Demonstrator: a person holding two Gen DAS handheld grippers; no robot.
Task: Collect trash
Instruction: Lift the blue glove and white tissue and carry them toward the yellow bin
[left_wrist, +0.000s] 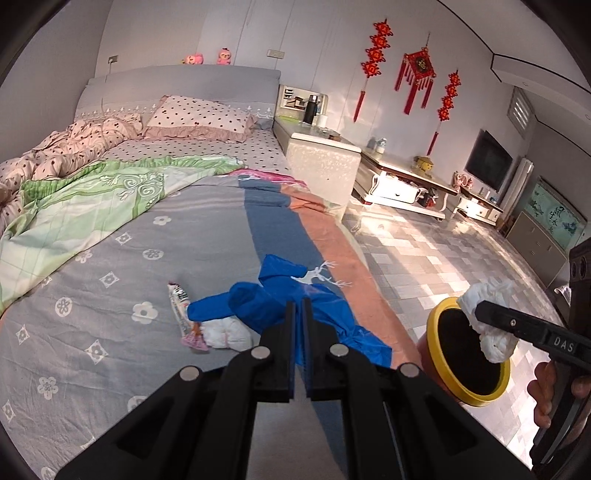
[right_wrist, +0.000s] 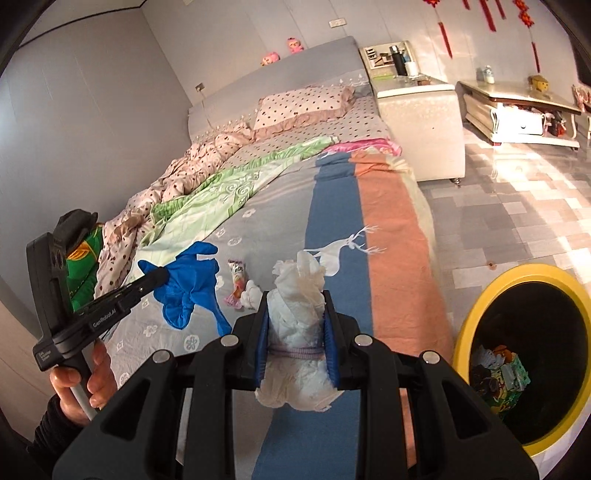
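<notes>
**Both grippers loaded, bin beside the bed**

Left gripper (left_wrist: 299, 308): fingers pinched nearly together on a blue glove (right_wrist: 184, 288). In the right wrist view the glove hangs off the tips, clear of the bed (left_wrist: 110, 258). A hand (right_wrist: 83, 380) grips the handle from below.

Right gripper (right_wrist: 295, 306): fingers closed on a crumpled white wad (right_wrist: 295, 332), looks like tissue or a balled-up diaper, can't tell which. The blue pads press its sides; the wad sticks out past the tips and bulges behind them. In the left wrist view it sits over the near rim of the bin.

Trash bin (right_wrist: 476, 314): yellow rim, dark inside, standing on the tiled floor (left_wrist: 424, 258) just beside the bed's orange-striped edge. Colourful wrappers (right_wrist: 498, 376) already lie in it.

On the bed's grey flowered sheet: a snack wrapper (left_wrist: 183, 314) and, touching its lower end, another white wad (left_wrist: 229, 332). Both lie near the blue stripe.
</notes>
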